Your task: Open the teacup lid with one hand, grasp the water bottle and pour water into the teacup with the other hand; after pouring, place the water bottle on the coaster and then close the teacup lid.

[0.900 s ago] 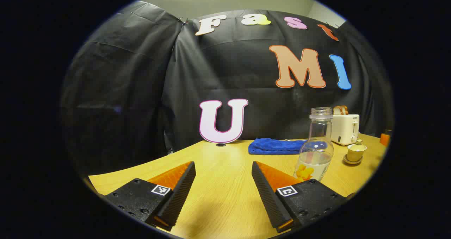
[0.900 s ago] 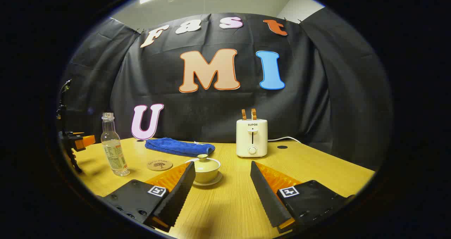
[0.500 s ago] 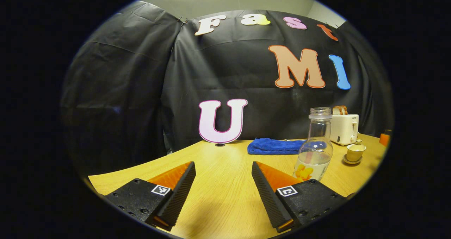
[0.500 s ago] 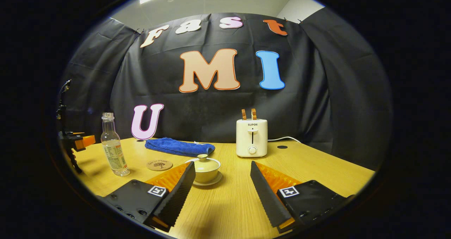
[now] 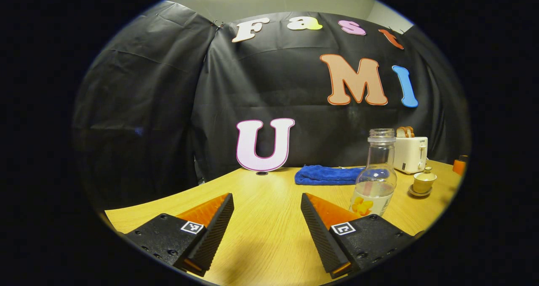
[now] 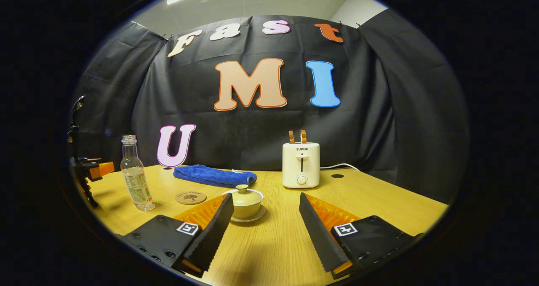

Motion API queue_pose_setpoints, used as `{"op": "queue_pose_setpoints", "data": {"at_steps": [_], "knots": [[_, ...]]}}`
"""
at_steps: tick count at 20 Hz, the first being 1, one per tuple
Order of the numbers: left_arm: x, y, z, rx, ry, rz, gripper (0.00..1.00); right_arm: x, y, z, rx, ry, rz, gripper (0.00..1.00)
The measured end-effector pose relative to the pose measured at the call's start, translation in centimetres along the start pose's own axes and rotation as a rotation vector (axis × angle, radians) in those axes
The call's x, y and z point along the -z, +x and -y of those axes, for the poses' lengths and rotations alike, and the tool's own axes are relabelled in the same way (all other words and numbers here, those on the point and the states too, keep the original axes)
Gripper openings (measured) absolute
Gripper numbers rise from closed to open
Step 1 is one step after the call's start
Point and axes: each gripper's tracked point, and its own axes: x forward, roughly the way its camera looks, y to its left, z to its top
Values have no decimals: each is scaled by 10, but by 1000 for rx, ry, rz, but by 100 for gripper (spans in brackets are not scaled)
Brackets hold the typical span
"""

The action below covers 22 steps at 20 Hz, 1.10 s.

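The bench (image 6: 379,201) carries every item of the task, and none of them appears displaced from a starting layout. No step of the task shows as done.

The toaster (image 6: 300,164) and the blue towel (image 6: 214,175) stand at the rear of the bench and take no part in the task.

The bottle (image 5: 376,180) stands upright and uncapped, partly filled, just ahead and to the right of the left tongs (image 5: 267,218). In the right gripper view the same bottle (image 6: 135,174) stands near the left edge, apart from the coaster (image 6: 190,197). The coaster is bare.

The teacup (image 6: 246,204) rests on its saucer with the lid (image 6: 242,192) seated. It sits just beyond the left finger of the right tongs (image 6: 266,220), slightly off their centre line.

Left tongs: jaws wide apart, holding nothing, not yet around the bottle. Right tongs: jaws wide apart, holding nothing, not yet at the lid.

Remaining, by judgement: lift the lid, grasp the bottle, pour, set the bottle on the coaster, reseat the lid. The whole sequence is outstanding; the present stage reads as the approach.
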Motion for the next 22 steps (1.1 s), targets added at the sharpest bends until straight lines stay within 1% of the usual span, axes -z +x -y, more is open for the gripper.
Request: {"op": "queue_pose_setpoints", "data": {"at_steps": [1, 2, 3, 5, 6, 7, 10, 15, 16, 17, 18, 19, 20, 22], "knots": [[0, 1, 0, 0, 0, 0, 94, 0, 0, 0, 0, 0, 0, 99], [0, 1, 0, 0, 0, 0, 93, 0, 0, 0, 0, 0, 0, 94], [0, 0, 0, 0, 1, 1, 93, 0, 0, 0, 0, 1, 0, 99], [-1, 0, 0, 0, 3, 3, 93, 0, 1, -1, -3, 1, -3, 99], [0, 0, 0, 0, 2, 3, 94, 0, 2, -5, -24, 1, -4, 94], [-1, 0, 0, 0, 1, 1, 94, 2, 4, -7, -41, 1, -7, 94], [0, 1, -1, -3, 1, 0, 93, 2, 8, -8, -38, 1, -5, 94], [1, 0, -1, -5, 1, 2, 93, 3, 28, -23, -68, 2, -8, 94], [1, 0, -1, -5, 1, 2, 90, 5, 34, -27, -78, 3, -11, 99], [1, 0, -1, -5, 1, 1, 90, 5, 39, -29, -84, 3, -15, 97], [1, 0, -1, -5, 1, 2, 93, 6, 45, -32, -88, 3, -18, 96], [1, 0, -1, -5, 1, 2, 93, 7, 49, -34, -93, 3, -22, 94], [0, 0, -1, -5, 1, 2, 93, 7, 53, -37, -99, 4, -25, 99], [1, 0, -1, -5, 1, 2, 93, 10, 63, -43, -113, 3, -40, 99]]}}
